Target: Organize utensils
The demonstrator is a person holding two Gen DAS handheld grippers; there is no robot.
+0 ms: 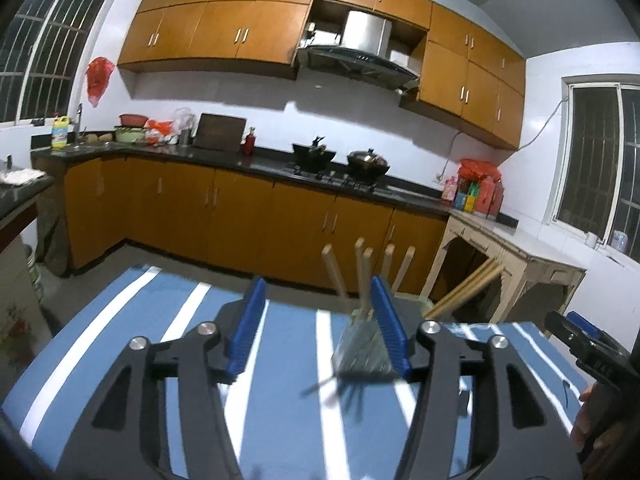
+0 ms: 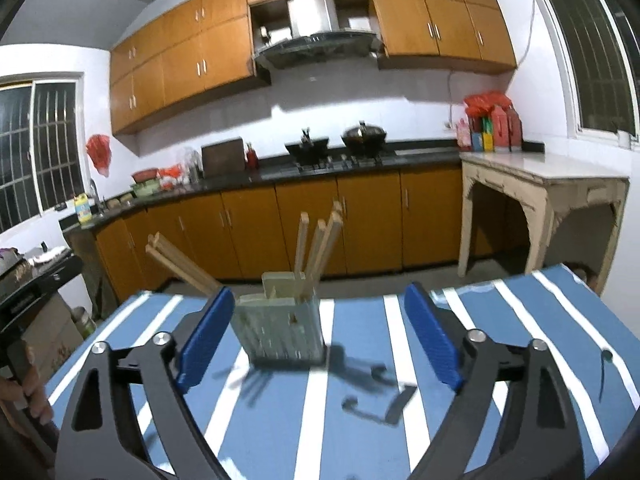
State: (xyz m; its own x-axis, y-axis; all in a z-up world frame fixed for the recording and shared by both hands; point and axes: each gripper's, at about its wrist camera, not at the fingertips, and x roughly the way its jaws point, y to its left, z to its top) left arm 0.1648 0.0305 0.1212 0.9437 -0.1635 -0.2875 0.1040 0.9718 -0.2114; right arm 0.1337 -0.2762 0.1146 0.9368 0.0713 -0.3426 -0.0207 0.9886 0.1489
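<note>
A pale green slotted utensil holder [image 2: 280, 326] stands on the blue and white striped tablecloth [image 2: 360, 432]. Several wooden chopsticks [image 2: 316, 246] stick up from it, and another bunch [image 2: 180, 266] leans out to the left. In the left wrist view the holder [image 1: 362, 350] sits just inside my right finger, with chopsticks [image 1: 362, 276] upright and others [image 1: 464, 286] leaning right. My left gripper [image 1: 320, 320] is open and empty. My right gripper [image 2: 320, 328] is open and empty, with the holder between its fingers, near the left one.
The table edge lies just behind the holder. Beyond it are orange kitchen cabinets [image 1: 240, 216], a dark counter with two woks [image 1: 340, 160], and a pale side table [image 2: 544, 188] at the right. The other gripper [image 1: 592, 352] shows at the left wrist view's right edge.
</note>
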